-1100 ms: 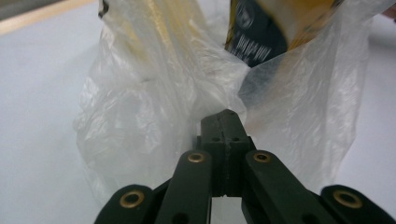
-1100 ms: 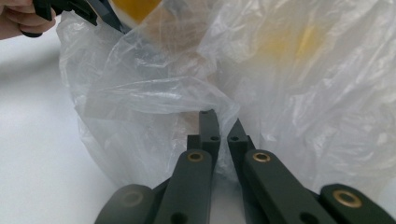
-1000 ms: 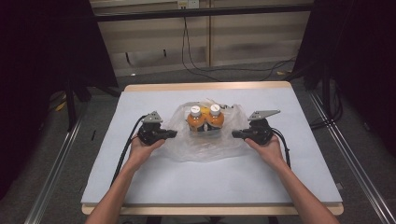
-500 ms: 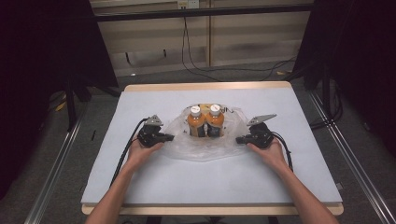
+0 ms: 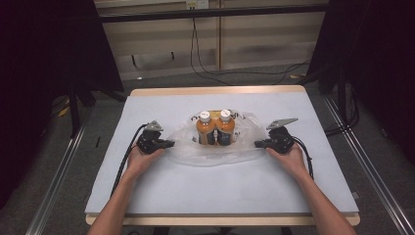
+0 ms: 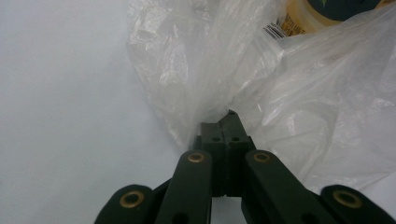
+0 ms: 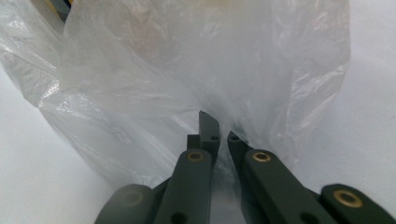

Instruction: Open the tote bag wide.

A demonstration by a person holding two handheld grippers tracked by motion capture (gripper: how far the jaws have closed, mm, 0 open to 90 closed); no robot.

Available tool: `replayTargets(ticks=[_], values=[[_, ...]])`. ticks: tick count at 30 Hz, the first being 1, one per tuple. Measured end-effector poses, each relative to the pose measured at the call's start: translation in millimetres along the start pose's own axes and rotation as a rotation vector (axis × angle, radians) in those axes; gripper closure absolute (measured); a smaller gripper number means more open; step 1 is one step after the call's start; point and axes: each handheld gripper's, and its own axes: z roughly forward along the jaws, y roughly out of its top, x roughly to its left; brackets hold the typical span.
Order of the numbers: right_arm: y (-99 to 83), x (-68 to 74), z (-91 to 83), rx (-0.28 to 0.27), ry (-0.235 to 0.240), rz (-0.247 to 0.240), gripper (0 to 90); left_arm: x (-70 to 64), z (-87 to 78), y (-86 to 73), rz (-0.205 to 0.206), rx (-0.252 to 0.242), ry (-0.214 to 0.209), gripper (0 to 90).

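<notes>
Clear plastic bag (image 5: 215, 147) spread flat mid-table on white tabletop (image 5: 215, 196), two orange bottles (image 5: 215, 129) with white caps standing side by side inside, touching. Left gripper (image 5: 169, 144) at bag's left edge, jaws pressed together, pinching bunched film (image 6: 212, 100); yellow bottle label with barcode at top of left gripper view. Right gripper (image 5: 258, 144) at bag's right edge, jaws nearly closed on gathered film (image 7: 219, 107), slight gap at tips. Hands (image 5: 142, 159) wrapped round gripper bodies, forearms entering from bottom. Black cables trailing back along both forearms.
</notes>
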Motion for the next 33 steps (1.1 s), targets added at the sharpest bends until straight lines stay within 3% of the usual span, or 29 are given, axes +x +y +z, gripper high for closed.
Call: replayTargets(ticks=[4, 10, 16, 20, 25, 29, 33], values=[[-0.5, 2.1, -0.6, -0.001, -0.015, 0.005, 89.6, 1.7, -0.4, -3.5, -0.020, -0.036, -0.048, 90.0], [4.2, 8.5, -6.8, -0.085, 0.029, 0.009, 77.3, -7.0, -4.6, 1.1, -0.019, -0.086, -0.062, 84.5], [6.4, 19.8, -23.8, -0.140, 0.063, -0.006, 58.2, -19.7, -20.5, 5.0, 0.014, -0.129, -0.068, 67.3], [9.8, 26.0, -36.9, -0.193, 0.090, 0.002, 44.9, -22.9, -35.3, 4.9, 0.010, -0.179, -0.068, 54.9], [10.3, 32.1, -52.1, -0.226, 0.095, 0.000, 36.2, -24.6, -55.0, 2.7, -0.012, -0.249, -0.065, 39.3], [11.5, 35.8, -62.2, -0.255, 0.099, -0.003, 33.0, -26.0, -71.2, 2.0, -0.006, -0.301, -0.053, 38.0], [12.9, 39.2, -72.9, -0.277, 0.093, -0.011, 30.0, -29.3, -76.9, 5.2, -0.004, -0.324, -0.052, 39.8]])
